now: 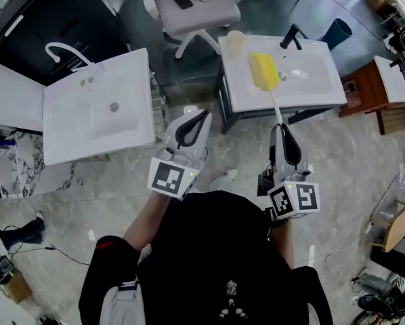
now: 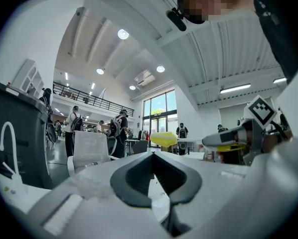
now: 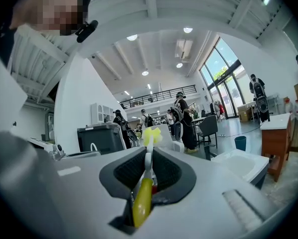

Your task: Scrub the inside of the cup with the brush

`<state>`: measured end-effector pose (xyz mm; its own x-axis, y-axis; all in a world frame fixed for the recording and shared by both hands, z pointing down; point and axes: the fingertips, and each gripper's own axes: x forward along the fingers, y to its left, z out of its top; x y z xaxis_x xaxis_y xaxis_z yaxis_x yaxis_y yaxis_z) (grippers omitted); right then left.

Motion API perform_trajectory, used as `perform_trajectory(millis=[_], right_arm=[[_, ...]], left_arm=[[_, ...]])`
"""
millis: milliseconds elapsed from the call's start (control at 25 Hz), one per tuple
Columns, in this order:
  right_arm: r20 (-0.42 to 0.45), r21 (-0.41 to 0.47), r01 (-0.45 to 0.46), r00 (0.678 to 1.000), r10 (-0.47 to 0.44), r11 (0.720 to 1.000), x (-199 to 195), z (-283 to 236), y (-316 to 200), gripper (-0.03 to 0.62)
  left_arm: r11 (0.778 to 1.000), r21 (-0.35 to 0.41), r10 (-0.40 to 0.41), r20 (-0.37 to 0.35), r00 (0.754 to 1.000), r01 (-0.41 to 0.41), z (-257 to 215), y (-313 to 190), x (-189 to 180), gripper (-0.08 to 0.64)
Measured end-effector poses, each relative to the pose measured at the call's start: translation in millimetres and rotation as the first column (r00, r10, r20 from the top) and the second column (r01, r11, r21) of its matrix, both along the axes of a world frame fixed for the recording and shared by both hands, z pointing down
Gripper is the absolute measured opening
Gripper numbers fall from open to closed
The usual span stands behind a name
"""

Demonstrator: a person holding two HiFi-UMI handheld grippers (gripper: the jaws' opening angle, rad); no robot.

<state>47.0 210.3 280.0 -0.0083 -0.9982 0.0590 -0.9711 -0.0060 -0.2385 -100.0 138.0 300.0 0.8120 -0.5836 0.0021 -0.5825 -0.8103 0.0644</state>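
A pale cup (image 1: 236, 43) stands at the back left corner of the right-hand white sink unit (image 1: 324, 93). My right gripper (image 1: 282, 127) is shut on the handle of a brush (image 1: 264, 71), whose yellow head hangs over that unit's counter, right of the cup and apart from it. In the right gripper view the yellow handle (image 3: 142, 200) lies clamped between the jaws of the right gripper (image 3: 149, 151). My left gripper (image 1: 201, 116) hovers over the floor between the two sinks. Its jaws (image 2: 152, 154) are shut with nothing in them. From the left gripper view the brush head (image 2: 164, 139) shows ahead.
A second white sink (image 1: 97, 107) with a white tap (image 1: 64, 51) stands at the left. A black tap (image 1: 292, 38) sits on the right sink. Behind are a grey office chair (image 1: 192, 9), a teal bin (image 1: 338, 32) and a wooden cabinet (image 1: 372, 87). People stand in the hall.
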Motion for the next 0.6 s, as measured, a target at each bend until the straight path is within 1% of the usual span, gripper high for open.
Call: perform_trajectory(millis=[80,240,360,480,600], right_arm=[[-0.001,0.001,0.016,1.0,-0.016,1.0,21,-1,-4,0.043],[0.009,0.002,0.022,1.0,-0.022,1.0,65,-3,-5,0.043],[0.023,0.002,0.027,0.999,-0.027,1.0,91,-3,-7,0.043],[0.042,0.0,0.022,0.999,-0.022,1.0,110,3,-13,0.043],[0.054,-0.007,0.039,0.998,-0.038,0.999,115,7,-25,0.043]], left_arm=[[1.0,0.0,-0.023,0.003,1.0,0.023,1,-4,18,0.002],[0.999,-0.005,-0.039,-0.007,0.999,0.039,2,-5,57,0.002],[0.998,-0.013,-0.06,0.0,0.998,0.06,5,-5,78,0.002],[0.998,-0.013,-0.068,0.007,0.998,0.068,12,-7,93,0.002],[0.996,-0.027,-0.084,-0.001,0.996,0.084,16,-15,96,0.002]])
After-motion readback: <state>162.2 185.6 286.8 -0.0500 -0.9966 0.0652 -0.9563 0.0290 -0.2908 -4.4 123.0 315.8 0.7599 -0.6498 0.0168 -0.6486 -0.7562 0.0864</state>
